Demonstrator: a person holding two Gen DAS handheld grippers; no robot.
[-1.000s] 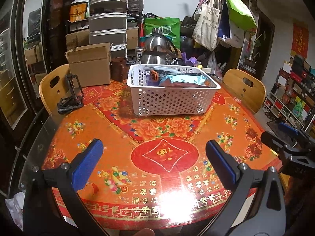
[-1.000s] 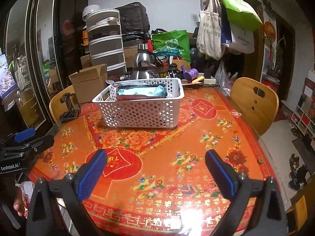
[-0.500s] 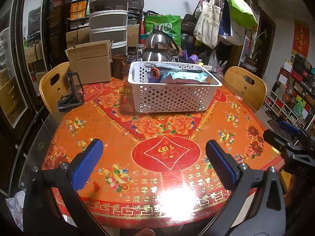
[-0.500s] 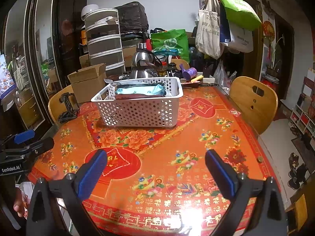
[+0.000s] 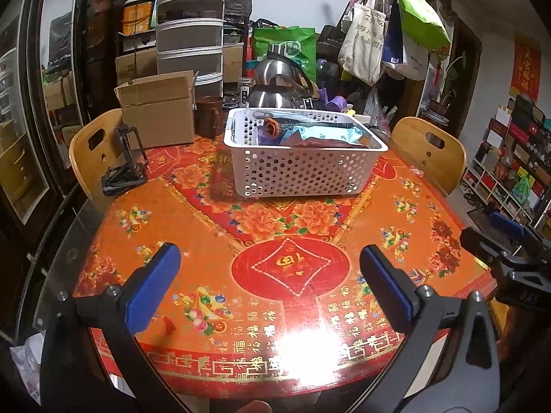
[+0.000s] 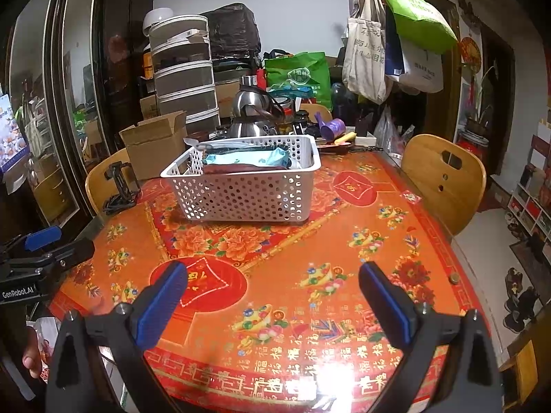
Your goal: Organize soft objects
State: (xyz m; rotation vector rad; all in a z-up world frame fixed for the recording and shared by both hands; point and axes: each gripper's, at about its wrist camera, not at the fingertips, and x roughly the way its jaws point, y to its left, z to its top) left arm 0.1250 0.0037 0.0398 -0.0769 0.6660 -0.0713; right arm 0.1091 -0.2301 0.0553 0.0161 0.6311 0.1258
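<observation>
My left gripper [image 5: 270, 282] & right gripper [image 6: 272, 290] hang wide apart over the table [image 5: 213, 241], holding nothing. Basket [image 5: 303, 168] w/ soft stuff sits farther back.

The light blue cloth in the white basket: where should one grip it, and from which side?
Grip the light blue cloth at its raised, crumpled top, coming from above. The white basket walls it in on all sides, so only the open top is free. Either open hand-held gripper, left or right, could descend there.

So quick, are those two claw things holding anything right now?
Left gripper: open, holding nothing.
Right gripper: open, holding nothing.
</observation>
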